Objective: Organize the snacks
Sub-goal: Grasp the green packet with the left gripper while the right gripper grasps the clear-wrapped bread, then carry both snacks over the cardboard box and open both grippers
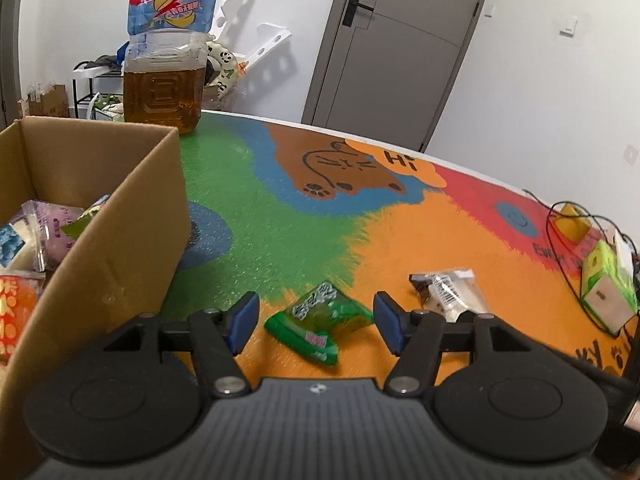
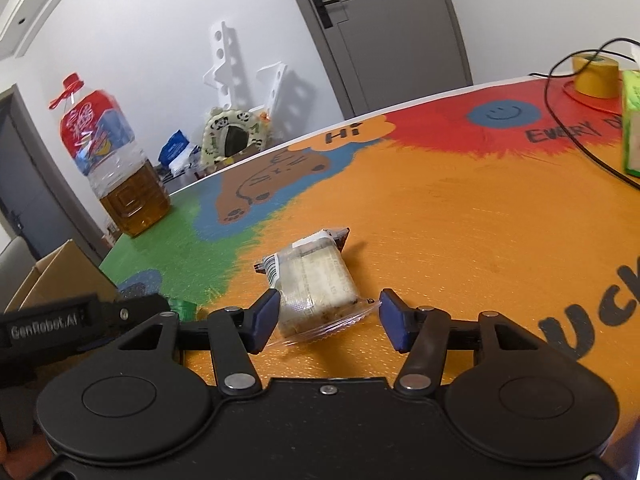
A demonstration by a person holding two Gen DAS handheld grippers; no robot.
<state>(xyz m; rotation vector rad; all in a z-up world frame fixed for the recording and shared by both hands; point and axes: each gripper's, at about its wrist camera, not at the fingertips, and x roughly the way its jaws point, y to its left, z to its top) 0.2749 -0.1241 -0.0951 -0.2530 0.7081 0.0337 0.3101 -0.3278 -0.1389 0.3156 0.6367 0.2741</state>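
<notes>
A green snack packet [image 1: 320, 322] lies on the colourful table mat between the fingers of my open left gripper [image 1: 316, 322]. A clear-wrapped pale snack bar [image 2: 316, 284] lies between the fingers of my open right gripper [image 2: 328, 318]; it also shows in the left wrist view [image 1: 448, 292], to the right of the green packet. A cardboard box [image 1: 108, 240] at the left holds several snack packets [image 1: 48, 232]. The left gripper body [image 2: 60, 324] shows at the left edge of the right wrist view.
A large ice tea bottle [image 1: 164, 68] stands behind the box. A green carton [image 1: 608, 288], a yellow tape roll [image 2: 596, 76] and black cables [image 2: 576, 136] are at the table's right side. A grey door and white racks stand beyond the table.
</notes>
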